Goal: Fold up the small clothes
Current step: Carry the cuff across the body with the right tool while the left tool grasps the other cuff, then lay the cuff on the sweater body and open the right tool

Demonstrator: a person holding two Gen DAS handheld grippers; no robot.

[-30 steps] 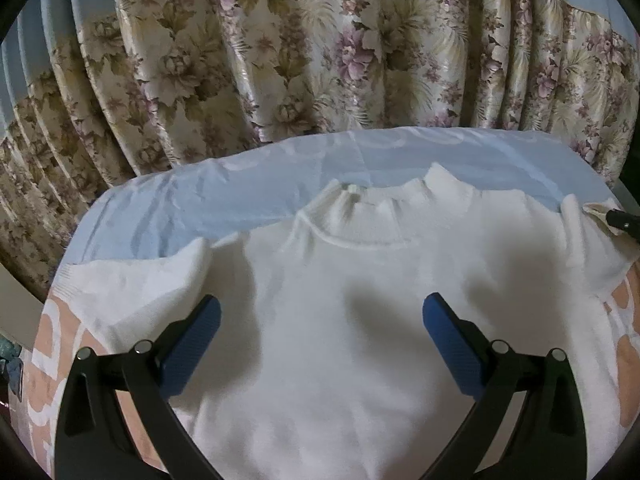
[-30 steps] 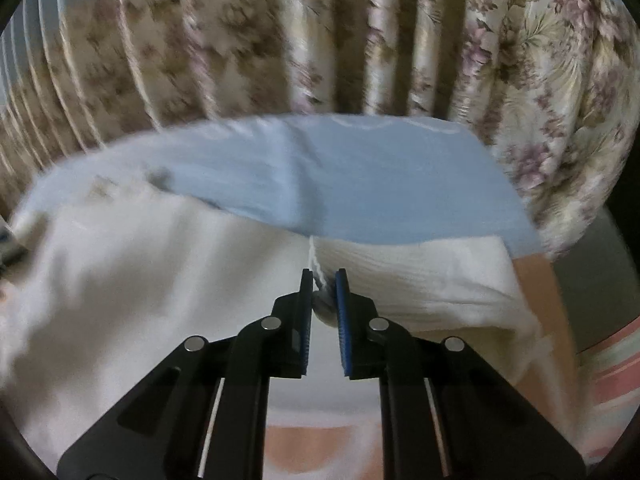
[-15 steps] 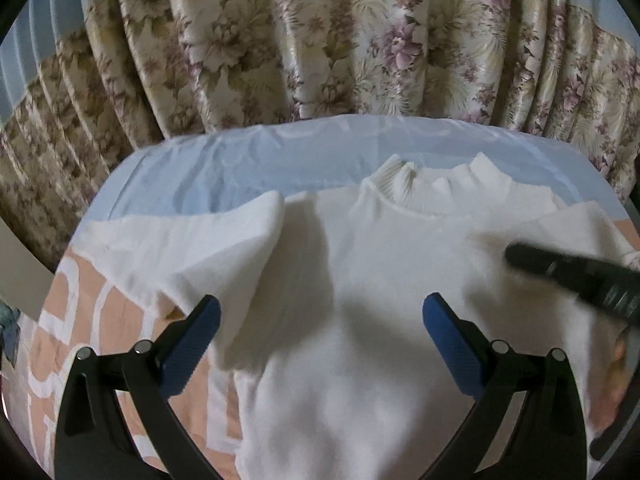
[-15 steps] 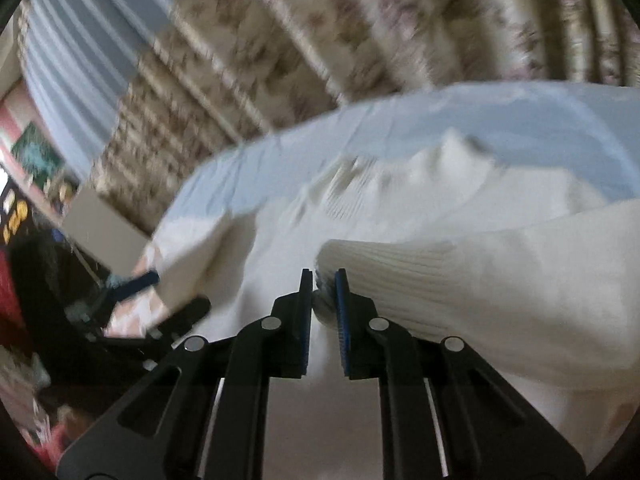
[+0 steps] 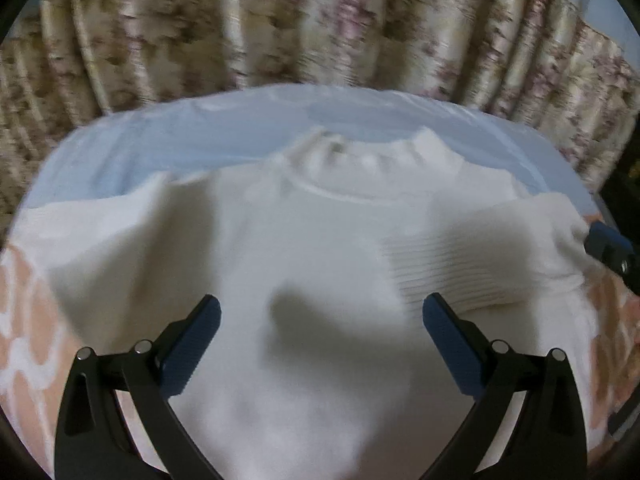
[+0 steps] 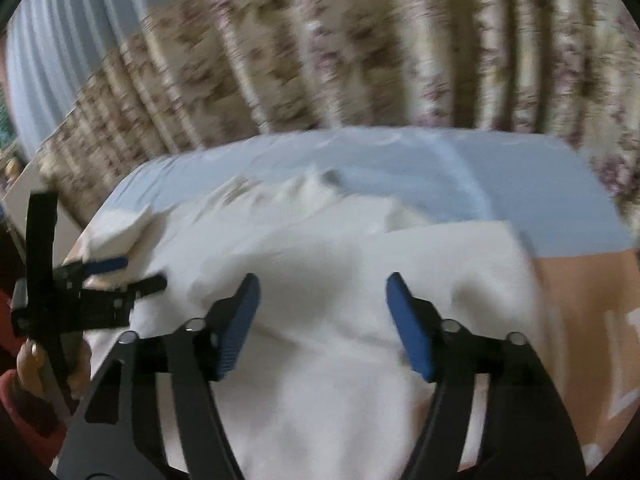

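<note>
A small white knit sweater (image 5: 304,248) lies flat, collar (image 5: 360,160) at the far side. Its right sleeve (image 5: 472,256) is folded inward over the chest, ribbed cuff toward the middle. The left sleeve (image 5: 100,236) still spreads out to the left. My left gripper (image 5: 320,320) hangs open above the sweater's front with nothing between its fingers. My right gripper (image 6: 320,296) hovers over the folded sleeve (image 6: 400,252), its jaws opening and nothing between them. Its blue fingertip (image 5: 604,240) shows at the left wrist view's right edge. The left gripper (image 6: 120,272) appears at the left of the right wrist view.
The sweater rests on a peach patterned cloth (image 5: 24,320) and a pale blue sheet (image 5: 240,128). Floral curtains (image 5: 320,24) hang close behind. A hand in a red sleeve (image 6: 28,364) holds the left gripper.
The right gripper carried the right sleeve inward over the chest, then let go of it and drew back to the right. The left gripper stayed open, shifting over the sweater.
</note>
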